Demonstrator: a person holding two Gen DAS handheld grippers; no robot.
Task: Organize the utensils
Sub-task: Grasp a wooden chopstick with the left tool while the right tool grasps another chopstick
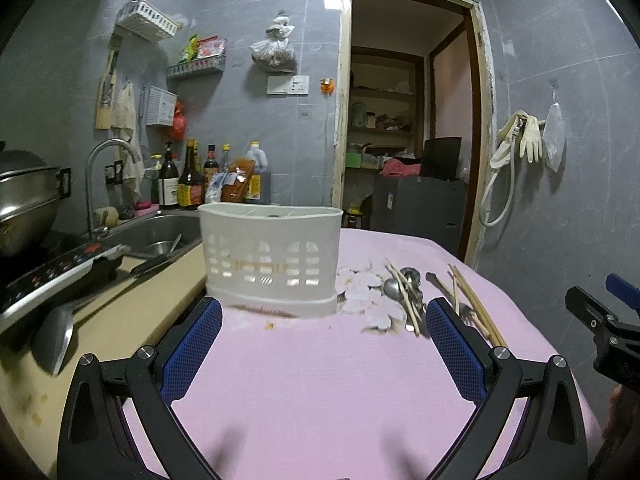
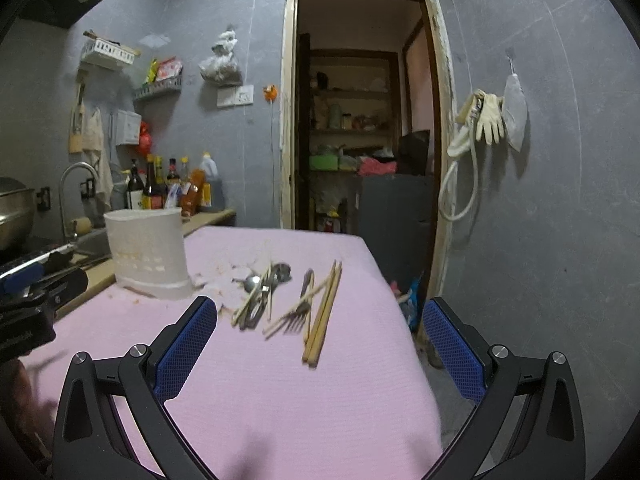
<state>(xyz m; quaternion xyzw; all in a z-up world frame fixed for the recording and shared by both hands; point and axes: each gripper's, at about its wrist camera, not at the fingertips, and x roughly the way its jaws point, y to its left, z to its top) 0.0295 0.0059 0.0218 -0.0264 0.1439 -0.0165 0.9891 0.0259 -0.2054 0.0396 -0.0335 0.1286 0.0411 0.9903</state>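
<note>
Item: loose utensils on a table (image 2: 280, 380) under a pink cloth, awaiting sorting into a white slotted caddy (image 1: 270, 258) that stands upright toward the far left corner, apparently empty. Lot one — spoons (image 2: 276, 274) tangled with a few thin chopsticks, lying just right of the caddy near the far edge. Lot two — a metal fork (image 2: 298, 314) crossed by a bundle of wooden chopsticks (image 2: 322, 316), nearer the right edge and apart from the first heap. Left gripper (image 1: 324, 344): jaws spread wide, nothing held, facing the caddy from the near side. Right gripper (image 2: 320, 344): likewise spread and empty, facing the fork-and-chopstick lot. Handling, as judged: chopsticks light, stiff, round enough to roll or slip between pads; best pinched across the middle of the bundle, where the sticks lie together. Fork and spoons heavier, smooth metal, flat on soft cloth — take at the handle, pressing slightly into the fabric to get under it. Crossed pieces are likely to drag their neighbours; lift the topmost first. The caddy looks light and may tip if a utensil knocks its rim.
</note>
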